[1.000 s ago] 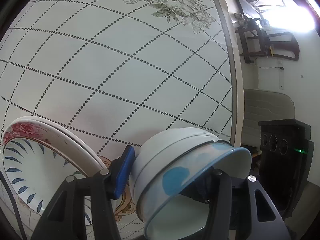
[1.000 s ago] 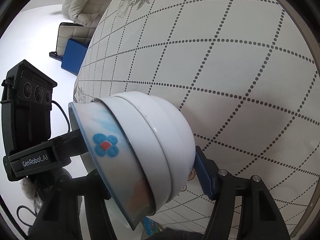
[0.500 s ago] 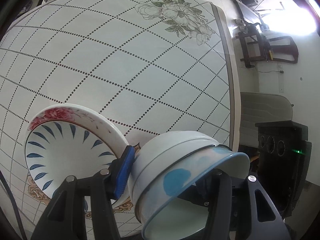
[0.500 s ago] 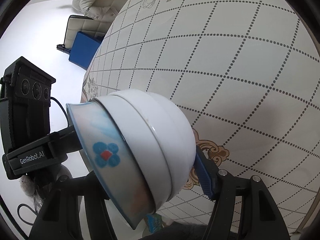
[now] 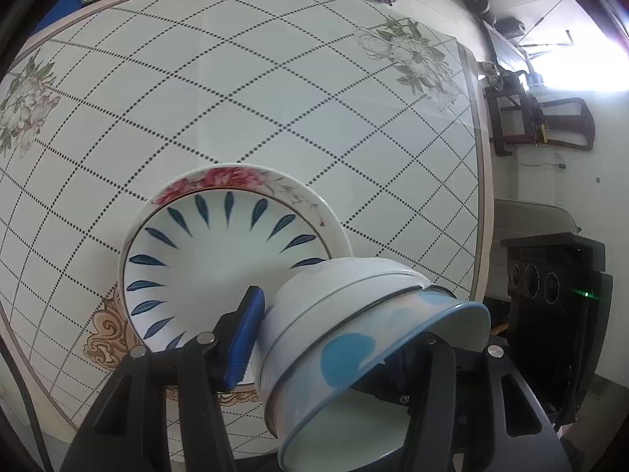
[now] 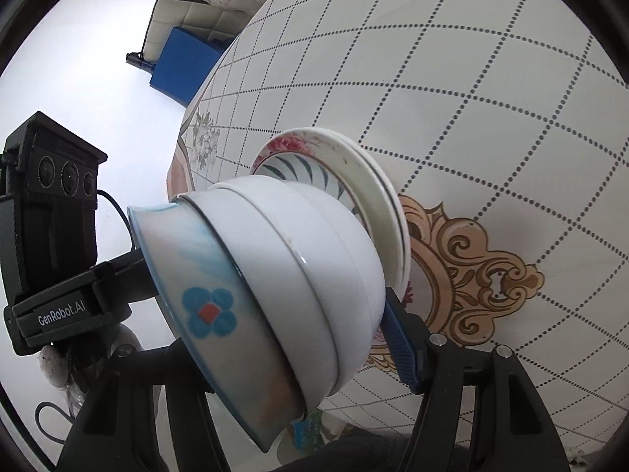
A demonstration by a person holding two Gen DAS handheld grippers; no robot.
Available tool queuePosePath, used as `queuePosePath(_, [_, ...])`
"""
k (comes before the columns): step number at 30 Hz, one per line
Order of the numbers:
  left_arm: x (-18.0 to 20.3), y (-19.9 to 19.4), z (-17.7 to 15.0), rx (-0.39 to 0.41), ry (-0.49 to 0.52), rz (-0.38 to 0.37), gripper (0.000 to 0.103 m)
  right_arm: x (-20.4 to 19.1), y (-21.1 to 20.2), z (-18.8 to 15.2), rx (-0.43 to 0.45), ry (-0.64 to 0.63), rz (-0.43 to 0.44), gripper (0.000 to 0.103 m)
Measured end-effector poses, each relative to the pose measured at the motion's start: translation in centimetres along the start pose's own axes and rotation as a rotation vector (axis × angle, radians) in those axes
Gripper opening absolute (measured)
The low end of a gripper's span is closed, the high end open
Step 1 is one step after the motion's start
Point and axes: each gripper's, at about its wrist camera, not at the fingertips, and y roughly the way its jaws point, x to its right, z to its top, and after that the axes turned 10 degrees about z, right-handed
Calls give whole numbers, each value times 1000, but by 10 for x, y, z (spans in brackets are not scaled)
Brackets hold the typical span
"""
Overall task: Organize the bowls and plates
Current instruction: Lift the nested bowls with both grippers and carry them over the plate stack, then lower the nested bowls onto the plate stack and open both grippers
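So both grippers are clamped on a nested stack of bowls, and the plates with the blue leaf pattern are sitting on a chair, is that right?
Not quite. The plates with the blue leaf pattern sit on the table, not on a chair; the left wrist view shows this. The rest holds: the left gripper and right gripper are both clamped on the nested stack of bowls.

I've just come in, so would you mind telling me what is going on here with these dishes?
A person is tidying dishes with two handheld grippers. The left gripper and right gripper together clamp a tilted stack of nested bowls, held above the table. A stack of plates rests on the table just beyond.
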Motion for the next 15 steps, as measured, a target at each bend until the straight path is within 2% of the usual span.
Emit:
queuePosePath(7, [-42,4,-4,-6,-57,-3,51,-16,42,2,-53,-16,3,68])
queuePosePath(15, [-68,20,0,-22,-86,-3,51,-19,83,13,-101,-37,-30,68])
